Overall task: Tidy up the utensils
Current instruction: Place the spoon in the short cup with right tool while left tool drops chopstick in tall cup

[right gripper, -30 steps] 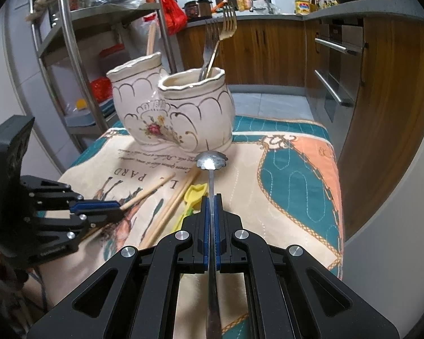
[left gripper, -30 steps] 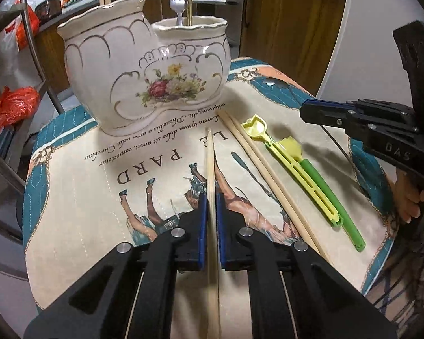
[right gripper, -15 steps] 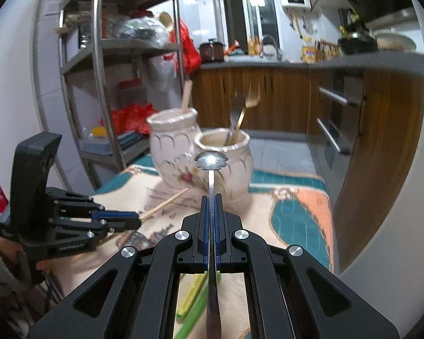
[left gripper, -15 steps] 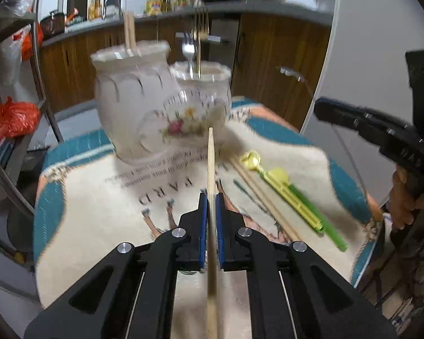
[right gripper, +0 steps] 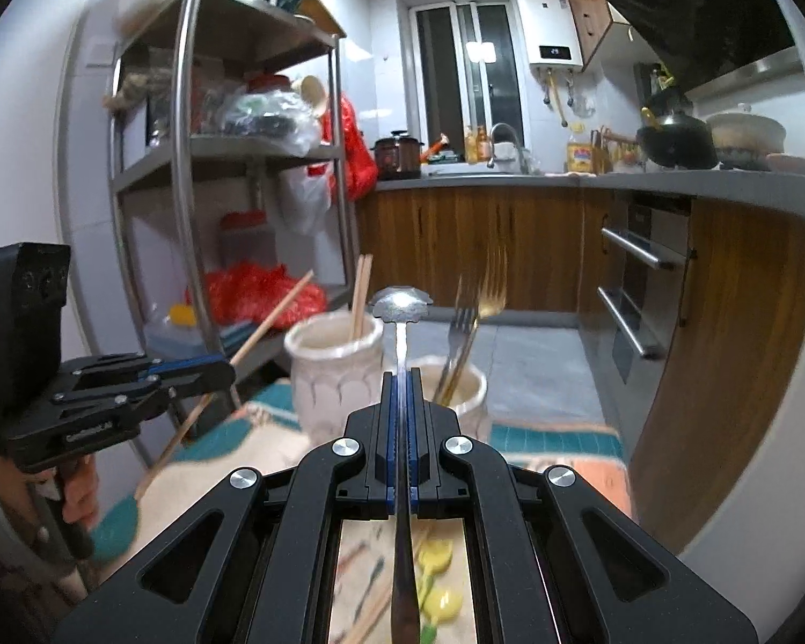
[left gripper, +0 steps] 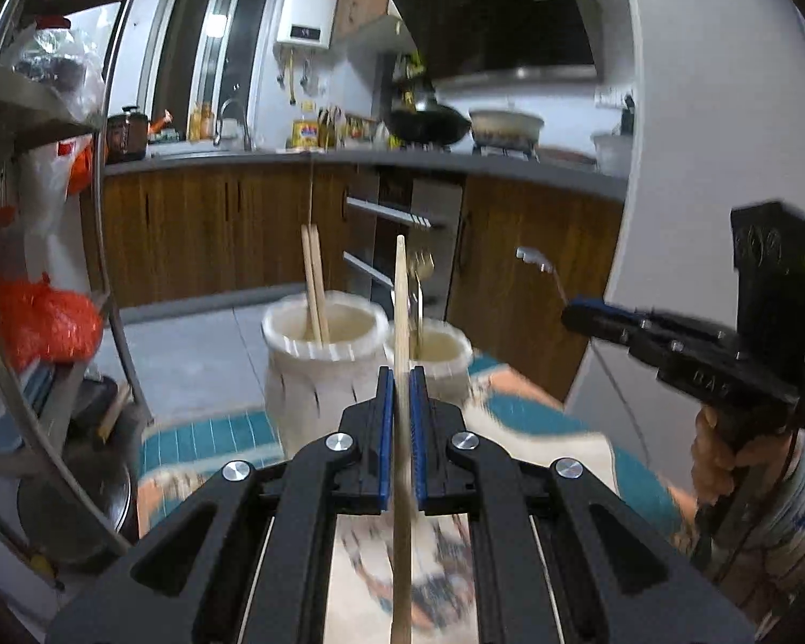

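My left gripper point(left gripper: 400, 381) is shut on a wooden chopstick point(left gripper: 401, 311), held high above the table and pointing at the white ceramic holder point(left gripper: 319, 370). The holder's left pot has two chopsticks point(left gripper: 314, 279); its right pot point(right gripper: 456, 386) has forks point(right gripper: 464, 338). My right gripper point(right gripper: 401, 381) is shut on a metal spoon point(right gripper: 401, 306), raised in front of the holder. The left gripper point(right gripper: 209, 370) shows at left in the right wrist view, the right gripper point(left gripper: 574, 316) at right in the left wrist view.
A patterned cloth point(right gripper: 536, 445) covers the table. Yellow and green plastic utensils point(right gripper: 437, 579) and loose chopsticks point(right gripper: 370, 617) lie on it below my right gripper. A metal shelf rack point(right gripper: 188, 188) stands at the left, wooden kitchen cabinets point(left gripper: 198, 231) behind.
Both grippers have lifted well above the table with their utensils and tilted up, so the holder's rims now sit lower in view.
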Available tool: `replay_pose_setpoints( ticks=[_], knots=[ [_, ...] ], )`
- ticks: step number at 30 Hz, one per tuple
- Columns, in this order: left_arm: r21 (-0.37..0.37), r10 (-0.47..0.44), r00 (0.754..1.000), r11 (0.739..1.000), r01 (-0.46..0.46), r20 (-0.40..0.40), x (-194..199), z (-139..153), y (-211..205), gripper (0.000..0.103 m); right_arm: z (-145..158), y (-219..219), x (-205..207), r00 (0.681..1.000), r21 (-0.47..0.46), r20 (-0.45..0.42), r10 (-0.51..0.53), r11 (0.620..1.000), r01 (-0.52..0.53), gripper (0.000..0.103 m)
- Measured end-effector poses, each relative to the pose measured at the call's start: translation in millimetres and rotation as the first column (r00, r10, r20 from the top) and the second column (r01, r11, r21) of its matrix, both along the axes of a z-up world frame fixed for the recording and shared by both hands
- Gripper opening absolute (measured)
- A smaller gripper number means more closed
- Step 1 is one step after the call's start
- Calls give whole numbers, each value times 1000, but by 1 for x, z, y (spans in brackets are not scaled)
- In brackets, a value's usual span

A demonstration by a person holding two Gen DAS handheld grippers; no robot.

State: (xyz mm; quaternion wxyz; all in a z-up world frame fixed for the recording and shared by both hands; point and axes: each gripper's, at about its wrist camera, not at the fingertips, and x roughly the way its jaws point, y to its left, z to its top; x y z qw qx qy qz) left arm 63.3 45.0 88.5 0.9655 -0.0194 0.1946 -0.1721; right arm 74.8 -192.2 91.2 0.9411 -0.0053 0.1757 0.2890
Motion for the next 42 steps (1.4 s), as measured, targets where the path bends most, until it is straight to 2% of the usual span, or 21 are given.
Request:
replay_pose_setpoints(
  ticks=[6, 10, 17, 23, 30, 37, 42],
  knots=[
    [-87, 0, 1000, 996, 2, 22, 53, 24, 11, 6, 17, 14, 39, 999, 20, 28, -22, 1000, 22, 4],
    [-141, 29, 998, 990, -20, 62, 85, 36, 16, 6, 20, 20, 76, 1000, 92, 4, -30, 995, 30, 4],
    [-136, 136, 979, 984, -116, 153, 123, 43, 9, 6, 11, 35, 120, 998, 184, -8, -68, 981, 68, 4],
    [-128, 207, 958, 975, -184, 199, 131, 34, 9, 6, -1, 51, 131, 991, 155, 64, -120, 982, 109, 4],
    [-117, 221, 956, 973, -201, 192, 138, 19, 10, 6, -13, 62, 137, 983, 109, 92, -156, 983, 146, 4],
    [-83, 202, 962, 978, -189, 185, 123, 6, 15, 6, -24, 57, 125, 992, 72, 78, -96, 993, 90, 4],
    [-51, 194, 975, 981, -189, 111, 110, -7, 17, 6, -31, 49, 111, 997, 56, 44, -58, 997, 55, 4]
  ],
)
